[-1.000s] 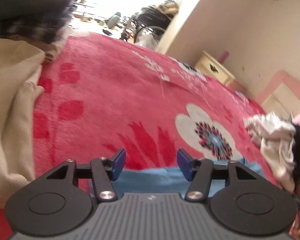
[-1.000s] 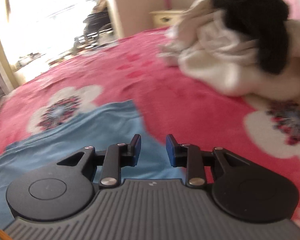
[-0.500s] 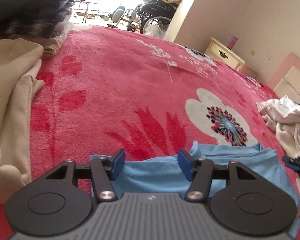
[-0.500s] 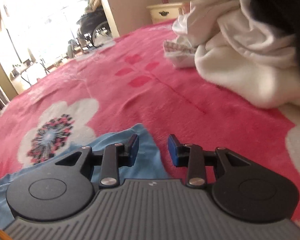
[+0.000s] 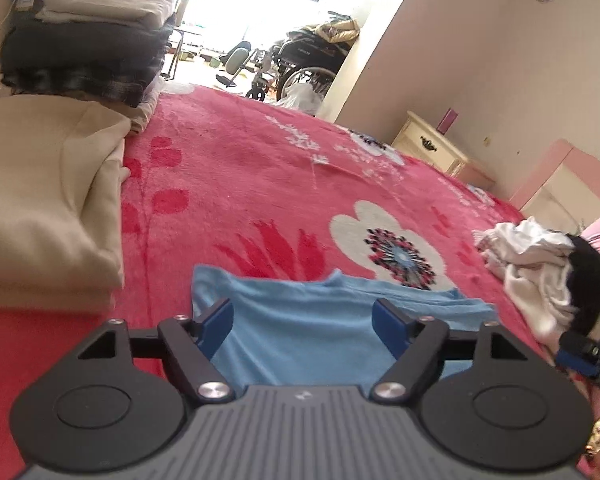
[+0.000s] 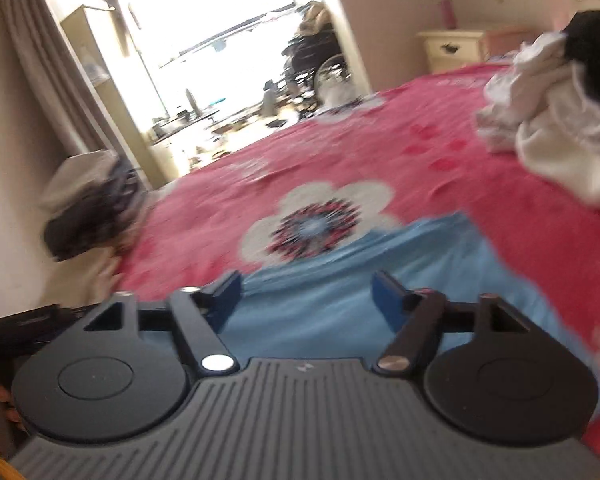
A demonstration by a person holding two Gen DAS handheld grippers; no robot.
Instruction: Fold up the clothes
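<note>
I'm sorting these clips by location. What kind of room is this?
Most likely a bedroom in a home. A red floral blanket covers what looks like a bed, a cream nightstand stands by the wall, and folded clothes are stacked at the blanket's edge.

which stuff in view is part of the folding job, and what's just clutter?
In the job:
- light blue cotton shirt spread on the red floral blanket
- left hand-held gripper and right hand-held gripper, both open over it
- crumpled white and black clothes heap, likely next
- folded beige and dark garment stacks

Just lying about:
- cream bedside cabinet
- wheelchair
</note>
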